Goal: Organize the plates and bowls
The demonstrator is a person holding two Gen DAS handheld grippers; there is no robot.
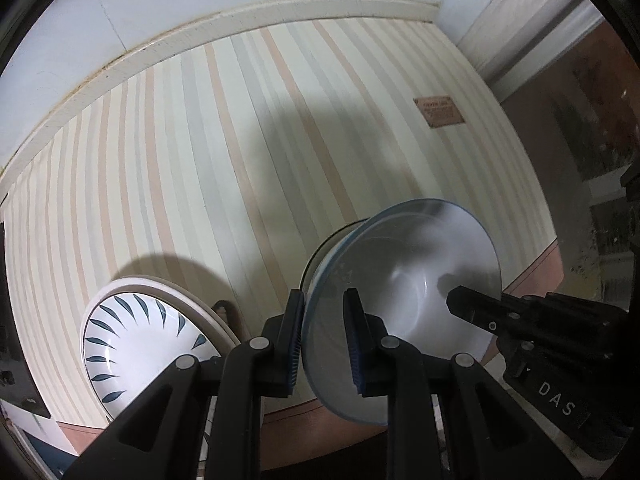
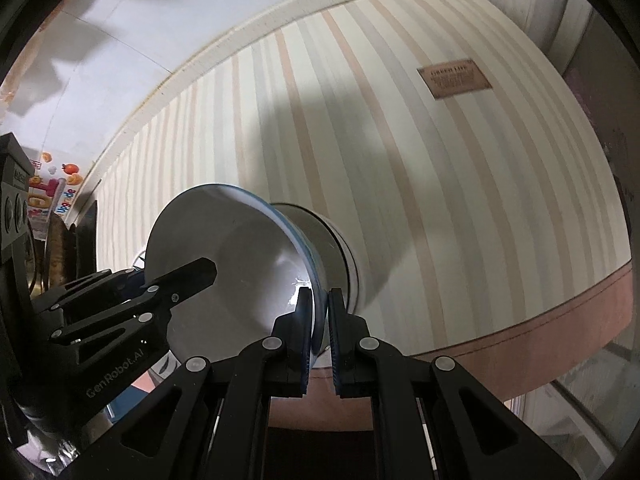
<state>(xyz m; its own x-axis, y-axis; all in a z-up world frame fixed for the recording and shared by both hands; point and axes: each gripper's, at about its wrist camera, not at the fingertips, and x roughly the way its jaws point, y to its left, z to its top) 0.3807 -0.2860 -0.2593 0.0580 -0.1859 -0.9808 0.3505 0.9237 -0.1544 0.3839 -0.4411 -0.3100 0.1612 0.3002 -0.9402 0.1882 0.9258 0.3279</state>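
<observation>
Left wrist view: both the left gripper (image 1: 324, 340) and right gripper (image 2: 319, 336) clamp the rim of 1 white bowl (image 1: 408, 296) over the striped cloth (image 1: 240, 140); patterned plate (image 1: 136, 344) sits near left.

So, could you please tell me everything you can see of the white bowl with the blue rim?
The white bowl with the blue rim looks like glossy ceramic, deep, with a narrow foot. It is tipped on its side, foot toward the striped tablecloth; whether it touches the cloth is unclear. The left gripper and the right gripper each pinch its rim, on opposite sides. A leaf-patterned plate lies apart, to its left.
</observation>
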